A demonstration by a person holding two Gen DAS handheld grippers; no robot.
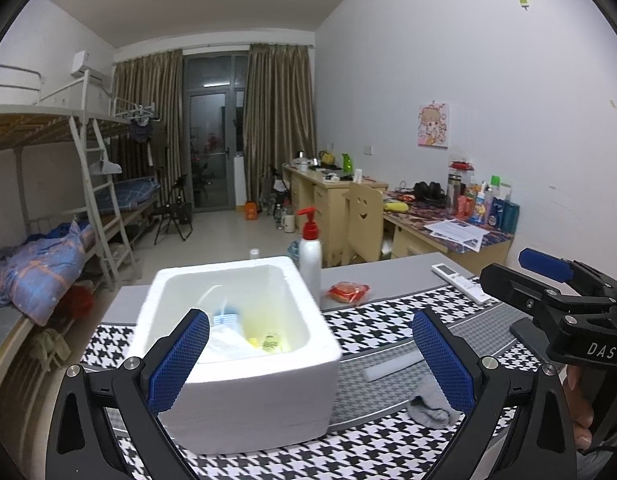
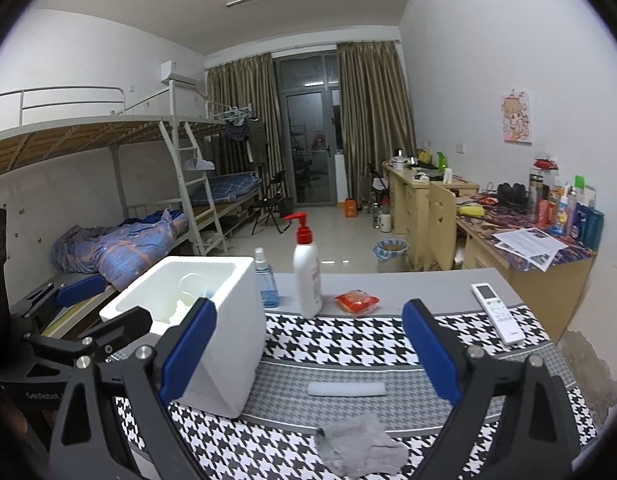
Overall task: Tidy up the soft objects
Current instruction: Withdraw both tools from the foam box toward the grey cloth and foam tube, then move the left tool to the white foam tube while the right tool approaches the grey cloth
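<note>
A white foam box (image 1: pixel 244 344) stands on the houndstooth cloth and holds white, blue and yellow soft items (image 1: pixel 248 336). It also shows in the right wrist view (image 2: pixel 224 340). A grey sock (image 2: pixel 360 452) lies crumpled on the cloth near the front, also seen in the left wrist view (image 1: pixel 430 406). A white foam strip (image 2: pixel 346 390) lies beyond it. My left gripper (image 1: pixel 308 360) is open and empty, hovering in front of the box. My right gripper (image 2: pixel 308 356) is open and empty above the sock and strip.
A white pump bottle with a red top (image 2: pixel 308 276), a blue spray bottle (image 2: pixel 266 280), a red snack packet (image 2: pixel 356 302) and a white remote (image 2: pixel 496 312) stand or lie at the table's far side. Bunk beds are left, desks right.
</note>
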